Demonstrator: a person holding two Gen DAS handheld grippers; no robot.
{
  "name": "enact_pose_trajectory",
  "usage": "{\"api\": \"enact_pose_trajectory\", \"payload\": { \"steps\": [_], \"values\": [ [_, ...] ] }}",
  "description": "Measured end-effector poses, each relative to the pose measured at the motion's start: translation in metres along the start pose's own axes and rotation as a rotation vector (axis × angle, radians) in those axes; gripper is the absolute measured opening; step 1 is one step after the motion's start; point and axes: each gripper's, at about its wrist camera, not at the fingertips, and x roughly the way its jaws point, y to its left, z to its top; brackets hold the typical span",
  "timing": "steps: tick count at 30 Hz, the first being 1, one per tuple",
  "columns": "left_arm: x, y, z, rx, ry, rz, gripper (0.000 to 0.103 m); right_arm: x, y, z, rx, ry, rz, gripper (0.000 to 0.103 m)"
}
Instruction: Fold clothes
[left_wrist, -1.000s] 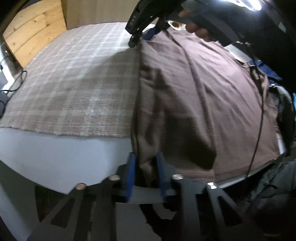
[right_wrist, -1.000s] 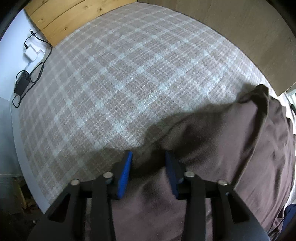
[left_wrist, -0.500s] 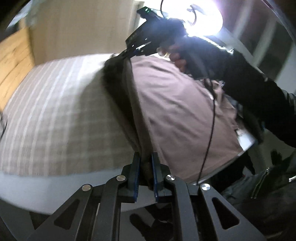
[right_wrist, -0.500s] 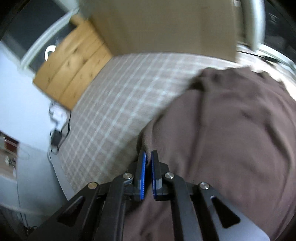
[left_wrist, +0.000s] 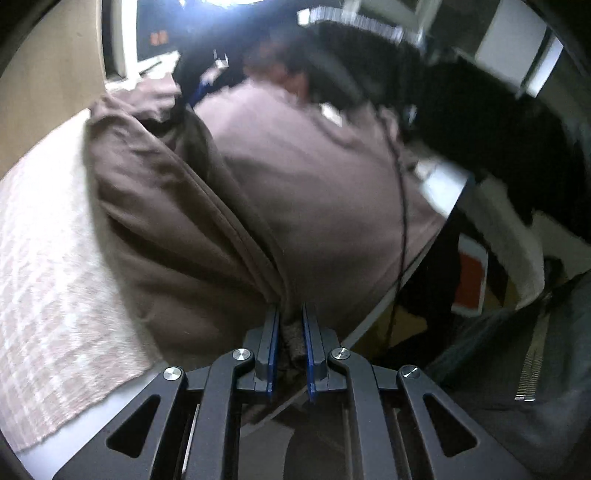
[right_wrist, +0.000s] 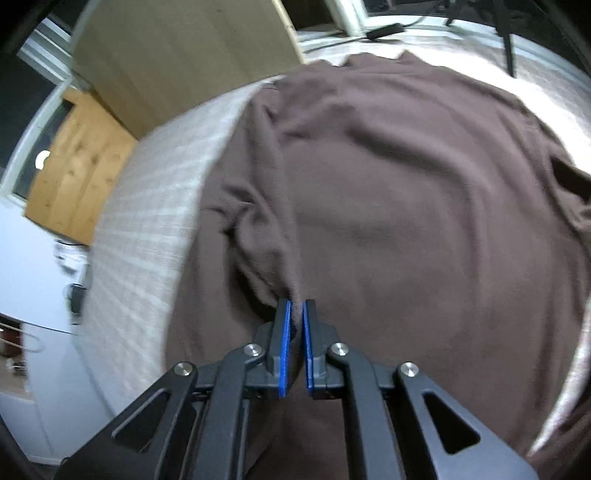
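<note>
a: since a second ago the brown garment (right_wrist: 406, 206) has been pulled over itself. then it lay flat beside the bare plaid; now a lifted flap of it folds across and hides most of what was bare, and both views have rolled round.

b: and the tongs?

a: left gripper (left_wrist: 290, 325) is clamped on a bunched edge of the cloth, a thick wad pinched between its blue pads (left_wrist: 272, 343). right gripper (right_wrist: 296, 321) has a thin ridge of the same fabric between its pads, and its jaws are just beginning to part, though the cloth sits pressed there.

b: where does the garment lie from them?

a: it runs straight ahead of both pairs of tongs. from the left gripper a long crease climbs away to the upper left; from the right one the wrinkles gather to the left of the tips and a smooth sheet spreads to the right.

b: beyond it?

a: plaid bedcover (right_wrist: 155, 206) to the left of each gripper, with wooden panelling (right_wrist: 74, 162) past that. ahead of the left tongs there's a dark blurred shape, probably the person's sleeve (left_wrist: 498, 118), too smeared to be sure.
</note>
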Motion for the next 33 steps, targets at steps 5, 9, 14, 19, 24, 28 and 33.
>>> {"api": "enact_pose_trajectory", "payload": {
  "steps": [5,9,14,19,24,28,33],
  "values": [
    [-0.003,0.002,0.0,0.003,0.003,-0.01,0.011,-0.03,0.006,0.008,-0.047,-0.124,0.053,0.017],
    [0.001,-0.003,0.006,0.0,0.005,-0.003,0.011,-0.018,0.039,0.02,-0.217,-0.084,0.031,0.017],
    [-0.001,-0.002,0.008,-0.019,0.001,-0.008,0.011,0.026,0.069,0.025,-0.434,0.002,-0.123,0.017],
    [-0.006,-0.004,0.009,-0.019,-0.005,-0.002,0.011,0.048,0.087,0.031,-0.507,0.001,-0.138,0.018],
    [-0.018,-0.003,0.008,-0.028,-0.018,0.011,0.011,0.055,0.09,0.044,-0.525,-0.005,-0.148,0.017],
    [-0.028,-0.004,0.008,-0.027,-0.024,0.033,0.011,0.047,0.087,0.06,-0.441,0.011,-0.01,0.007],
    [-0.033,-0.012,0.007,0.01,-0.023,0.069,0.011,0.013,0.059,0.082,-0.17,-0.08,0.283,0.007]
  ]
}}
